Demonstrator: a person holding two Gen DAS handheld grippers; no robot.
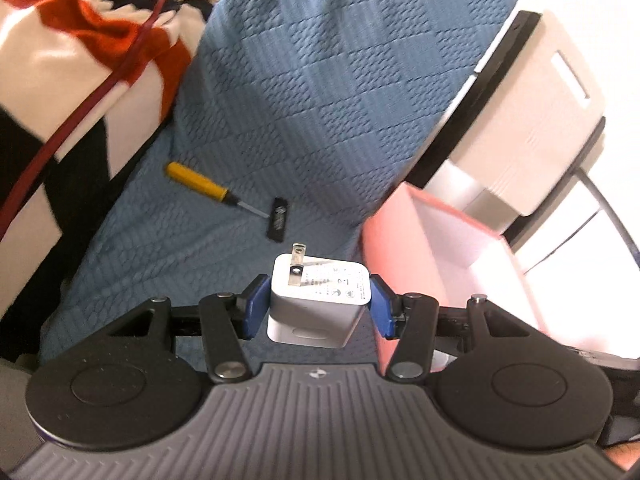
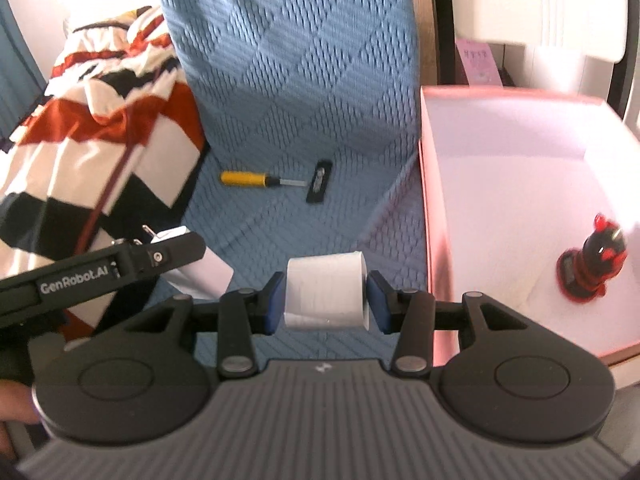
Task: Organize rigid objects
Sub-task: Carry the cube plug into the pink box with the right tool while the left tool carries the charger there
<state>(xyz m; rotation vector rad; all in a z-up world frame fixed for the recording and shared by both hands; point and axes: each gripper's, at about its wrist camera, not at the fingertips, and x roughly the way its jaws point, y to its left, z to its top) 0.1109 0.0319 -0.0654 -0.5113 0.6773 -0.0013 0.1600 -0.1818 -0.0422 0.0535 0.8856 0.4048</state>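
Observation:
My left gripper [image 1: 316,304] is shut on a white plug charger [image 1: 318,300], held above the blue quilted cover, just left of the pink box [image 1: 400,248]. My right gripper [image 2: 326,296] is shut on a white roll of tape [image 2: 326,292], held left of the pink box [image 2: 430,200]. The left gripper with the charger shows in the right wrist view [image 2: 120,264]. A yellow-handled screwdriver [image 1: 200,182] [image 2: 248,179] and a small black flat stick [image 1: 278,218] [image 2: 319,181] lie on the cover. A red-and-black figurine [image 2: 592,264] stands inside the box.
A folded red, white and black blanket [image 1: 80,60] [image 2: 100,128] with a dark red cord lies to the left. A white cabinet with a black edge [image 1: 540,112] stands behind the box. A pink card [image 2: 478,60] stands at the back right.

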